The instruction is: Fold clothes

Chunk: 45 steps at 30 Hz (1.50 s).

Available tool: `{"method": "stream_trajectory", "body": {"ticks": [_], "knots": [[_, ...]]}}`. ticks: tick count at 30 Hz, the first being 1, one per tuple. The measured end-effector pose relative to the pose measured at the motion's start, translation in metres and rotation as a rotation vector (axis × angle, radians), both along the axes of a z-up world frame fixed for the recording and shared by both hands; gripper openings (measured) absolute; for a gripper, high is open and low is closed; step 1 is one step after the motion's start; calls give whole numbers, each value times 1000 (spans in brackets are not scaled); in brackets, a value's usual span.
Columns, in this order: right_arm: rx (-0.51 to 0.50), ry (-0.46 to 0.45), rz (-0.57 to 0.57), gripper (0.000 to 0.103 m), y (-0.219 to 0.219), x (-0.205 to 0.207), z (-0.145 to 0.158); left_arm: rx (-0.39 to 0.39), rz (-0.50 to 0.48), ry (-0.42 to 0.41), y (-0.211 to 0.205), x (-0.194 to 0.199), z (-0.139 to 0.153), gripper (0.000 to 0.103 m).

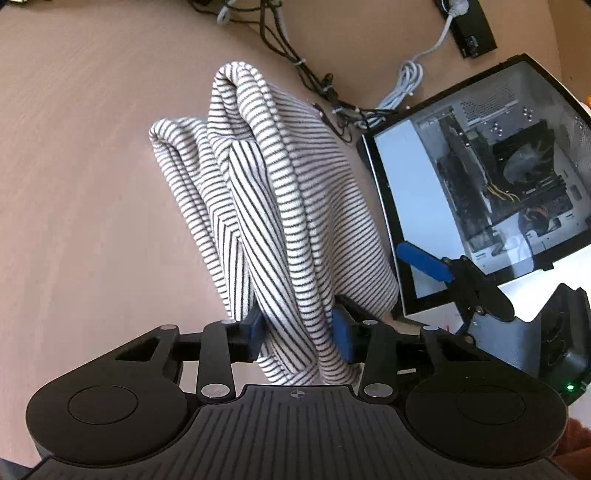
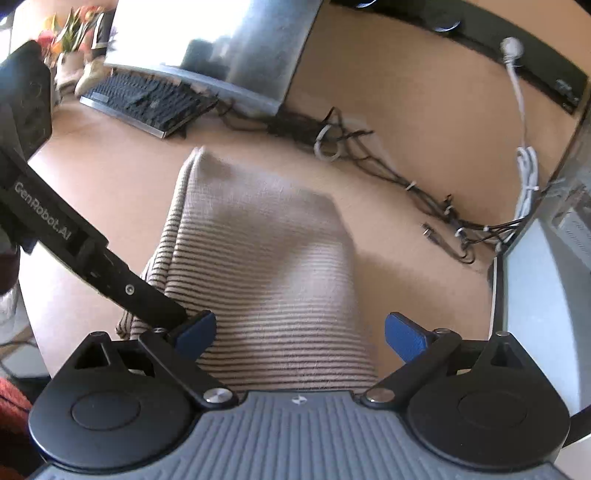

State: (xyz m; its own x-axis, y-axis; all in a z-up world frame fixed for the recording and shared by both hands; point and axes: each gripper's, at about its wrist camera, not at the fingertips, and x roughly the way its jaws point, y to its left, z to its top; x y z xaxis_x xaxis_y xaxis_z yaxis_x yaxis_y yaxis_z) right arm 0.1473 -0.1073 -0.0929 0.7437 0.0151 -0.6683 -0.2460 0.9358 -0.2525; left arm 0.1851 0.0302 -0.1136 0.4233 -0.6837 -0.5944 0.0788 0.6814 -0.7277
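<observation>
A white garment with thin black stripes (image 1: 273, 206) hangs bunched and folded over the wooden floor. My left gripper (image 1: 299, 332) is shut on its upper edge, the cloth squeezed between the blue pads. In the left wrist view the right gripper's blue finger (image 1: 424, 262) shows to the right of the cloth. In the right wrist view the same striped garment (image 2: 273, 258) hangs ahead, blurred. My right gripper (image 2: 299, 336) stands open, its blue pads on either side of the cloth's lower part, not pressing it. The left gripper's black body (image 2: 74, 251) crosses the left side.
A computer case with a glass side panel (image 1: 480, 192) stands at the right. Black and white cables (image 1: 332, 92) run across the floor behind the cloth. A keyboard (image 2: 144, 103) and a metal panel (image 2: 229, 44) lie at the back left, flowers (image 2: 74, 33) beyond.
</observation>
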Motion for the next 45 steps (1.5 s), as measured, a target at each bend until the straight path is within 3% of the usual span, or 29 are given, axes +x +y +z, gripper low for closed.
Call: {"method": "stream_trajectory", "body": {"ticks": [3,5,7,12,14,19,21,25,26,28,30,33,38,45], "knots": [[42,6,-8,98,-10,5,9,7,21,-19,1,0,10,46],[74,9,-14,98,-18,9,16,7,52,-42,1,5,19,61],[105,12,-20,98,-25,12,23,22,86,-71,2,10,29,69],[218,-7,-24,98,-43,22,35,176,103,-80,-14,20,31,63],[294,1,-36,98,-47,35,38,235,92,-67,-17,19,25,67],[403,48,-118,98,-49,82,26,267,73,-23,-12,11,24,72],[431,112,-150,98,-51,99,10,298,66,-27,-14,8,27,73],[622,261,-220,99,-65,120,-19,347,63,-37,-15,4,32,76],[671,266,-227,95,-68,120,-19,355,64,-39,-13,3,32,77],[710,195,-187,90,-65,108,-4,371,68,-37,-10,2,32,79],[711,107,-95,86,-57,92,14,385,75,-35,-6,-1,31,84],[634,96,-56,86,-48,85,16,356,97,-24,2,-5,28,84],[560,191,-153,84,-50,92,-16,354,115,-39,-1,-9,25,84],[549,91,-90,84,-39,104,14,316,136,-30,1,-13,17,86]]}}
